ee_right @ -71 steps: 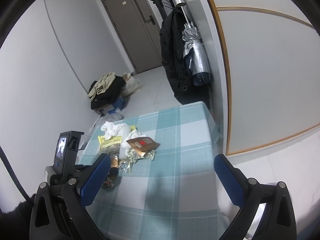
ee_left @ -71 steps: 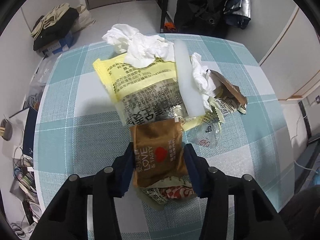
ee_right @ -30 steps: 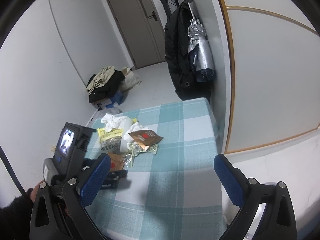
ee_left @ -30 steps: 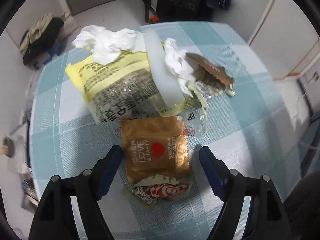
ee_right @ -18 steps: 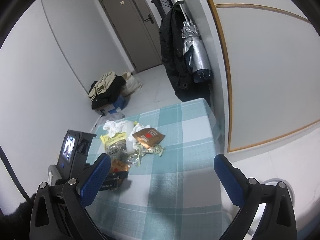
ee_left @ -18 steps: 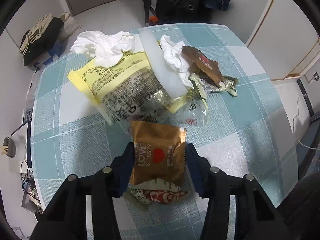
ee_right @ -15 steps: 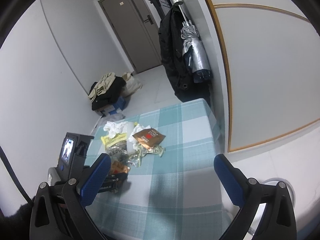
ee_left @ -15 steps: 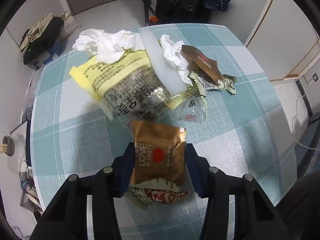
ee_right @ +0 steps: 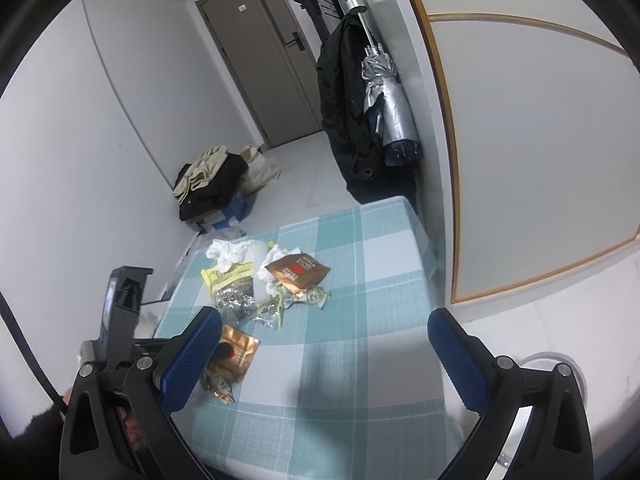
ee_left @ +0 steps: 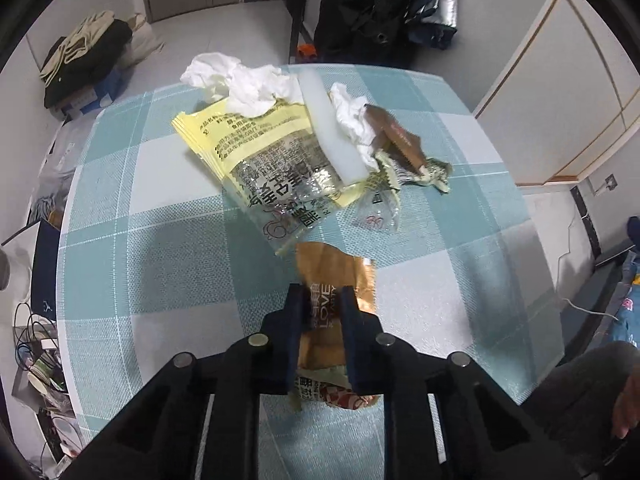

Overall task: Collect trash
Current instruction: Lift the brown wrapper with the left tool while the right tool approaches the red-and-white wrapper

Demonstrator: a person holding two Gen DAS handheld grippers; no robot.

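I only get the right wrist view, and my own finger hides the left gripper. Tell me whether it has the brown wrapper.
Observer: Yes. The left gripper is closing, and the brown wrapper is creased between its fingers.
Operator: Read me whatever print shows on it.
Observer: "LOVE" in white letters shows in the gap between the fingers.

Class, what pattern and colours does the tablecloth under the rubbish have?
The tablecloth is a check of teal and white squares, clearest in the left wrist view.
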